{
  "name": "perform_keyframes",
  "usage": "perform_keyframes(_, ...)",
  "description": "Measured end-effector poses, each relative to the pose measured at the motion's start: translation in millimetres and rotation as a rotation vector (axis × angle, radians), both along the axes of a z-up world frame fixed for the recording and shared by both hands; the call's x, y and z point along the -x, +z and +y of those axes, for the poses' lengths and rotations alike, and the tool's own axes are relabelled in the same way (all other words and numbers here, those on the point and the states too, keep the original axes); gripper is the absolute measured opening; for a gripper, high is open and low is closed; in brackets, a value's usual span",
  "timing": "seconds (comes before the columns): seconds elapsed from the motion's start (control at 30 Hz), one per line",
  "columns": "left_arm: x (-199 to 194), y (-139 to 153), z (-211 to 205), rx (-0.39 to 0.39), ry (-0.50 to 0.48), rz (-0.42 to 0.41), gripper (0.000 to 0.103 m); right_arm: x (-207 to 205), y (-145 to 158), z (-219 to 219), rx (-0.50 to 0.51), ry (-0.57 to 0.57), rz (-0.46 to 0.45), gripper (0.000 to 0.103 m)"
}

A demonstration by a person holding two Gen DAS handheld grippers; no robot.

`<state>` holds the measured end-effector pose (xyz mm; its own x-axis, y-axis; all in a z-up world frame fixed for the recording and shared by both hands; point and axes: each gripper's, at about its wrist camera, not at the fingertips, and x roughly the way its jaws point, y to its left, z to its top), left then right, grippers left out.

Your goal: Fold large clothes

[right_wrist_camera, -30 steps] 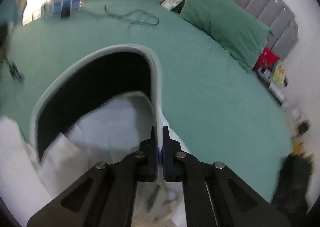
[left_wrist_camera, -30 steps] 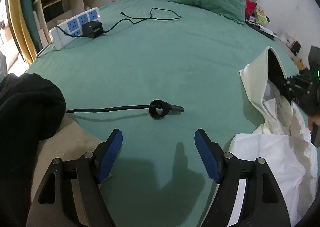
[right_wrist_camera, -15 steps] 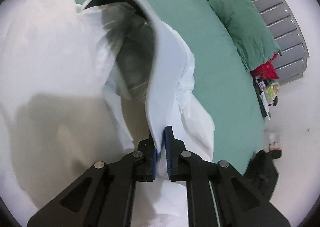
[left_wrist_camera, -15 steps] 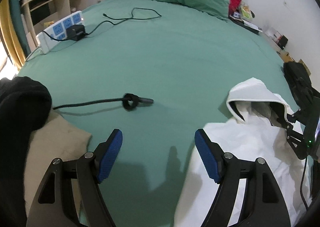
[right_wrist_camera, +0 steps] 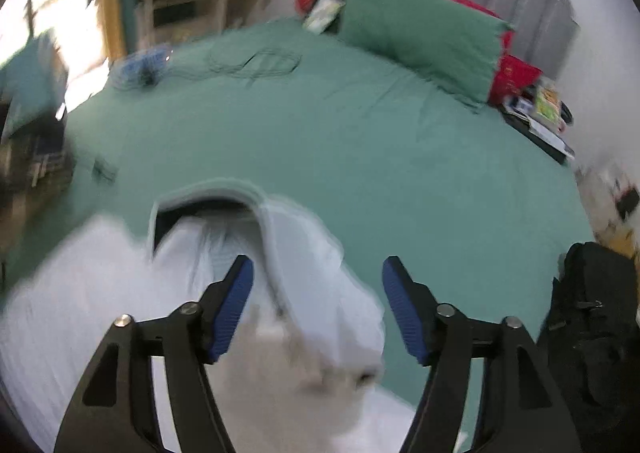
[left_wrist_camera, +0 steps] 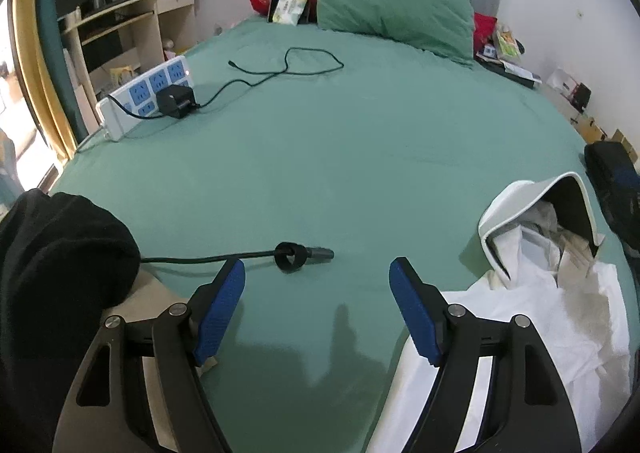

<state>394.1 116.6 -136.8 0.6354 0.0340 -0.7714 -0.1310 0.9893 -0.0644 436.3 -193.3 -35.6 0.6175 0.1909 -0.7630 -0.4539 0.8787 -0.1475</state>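
A white hooded garment [left_wrist_camera: 532,301] lies crumpled on the green bed sheet [left_wrist_camera: 340,157] at the lower right of the left wrist view, its hood [left_wrist_camera: 536,209] standing open. My left gripper [left_wrist_camera: 316,289] is open and empty above the sheet, left of the garment. In the blurred right wrist view the garment [right_wrist_camera: 120,293] lies below my right gripper [right_wrist_camera: 316,281], which is open and empty above the hood [right_wrist_camera: 280,225].
A black cable with a strap loop [left_wrist_camera: 288,255] lies just ahead of the left gripper. A black garment [left_wrist_camera: 52,253] over a beige one sits at left. A power strip [left_wrist_camera: 148,93], charger cord and green pillow [left_wrist_camera: 392,9] lie farther back. A black bag [right_wrist_camera: 592,313] is at right.
My right gripper has opened and let go of the hood, which now rests on the bed. The right gripper has pulled back and up. The left gripper stayed open.
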Motion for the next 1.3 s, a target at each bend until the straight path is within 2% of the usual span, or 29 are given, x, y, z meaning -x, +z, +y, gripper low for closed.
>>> perform_keyframes(0.1,-4,-8,2,-0.003,-0.007,0.026,0.078,-56,-10,12,-0.029,-0.039,0.035,0.074)
perform_keyframes(0.17,-7,-12,3,-0.002,0.006,0.037,0.078,-78,-27,21,-0.058,-0.024,0.102,0.084)
perform_keyframes(0.23,-9,-15,2,0.022,0.003,0.043,0.078,-89,-45,33,-0.126,0.034,0.170,0.089)
perform_keyframes(0.33,-9,-18,-3,0.028,-0.019,0.051,0.078,-94,-71,46,-0.157,0.144,0.281,0.090)
perform_keyframes(0.4,-9,-20,-5,0.013,-0.028,0.053,0.078,-87,-90,56,-0.135,0.228,0.377,0.090)
perform_keyframes(0.6,-7,-28,-11,0.010,-0.041,0.078,0.078,-67,-125,62,0.011,0.339,0.518,0.091)
perform_keyframes(0.77,-6,-29,-17,0.005,-0.064,0.077,0.078,-60,-133,67,0.077,0.436,0.571,0.098)
perform_keyframes(0.83,-6,-30,-19,-0.004,-0.070,0.079,0.078,-67,-143,75,0.143,0.468,0.591,0.101)
perform_keyframes(0.97,-6,-32,-22,-0.012,-0.090,0.086,0.078,-75,-155,105,0.263,0.525,0.571,0.103)
perform_keyframes(1.13,-6,-33,-21,-0.010,-0.096,0.090,0.078,-84,-160,128,0.225,0.509,0.558,0.103)
perform_keyframes(1.2,-5,-34,-20,-0.008,-0.094,0.091,0.078,-75,-158,135,0.247,0.532,0.543,0.092)
perform_keyframes(1.23,-5,-34,-20,-0.005,-0.094,0.092,0.078,-70,-154,136,0.254,0.539,0.530,0.078)
perform_keyframes(1.27,-4,-33,-20,-0.002,-0.093,0.093,0.078,-65,-150,139,0.263,0.548,0.514,0.057)
perform_keyframes(1.3,-4,-33,-21,0.001,-0.094,0.092,0.078,-57,-145,143,0.276,0.556,0.478,0.047)
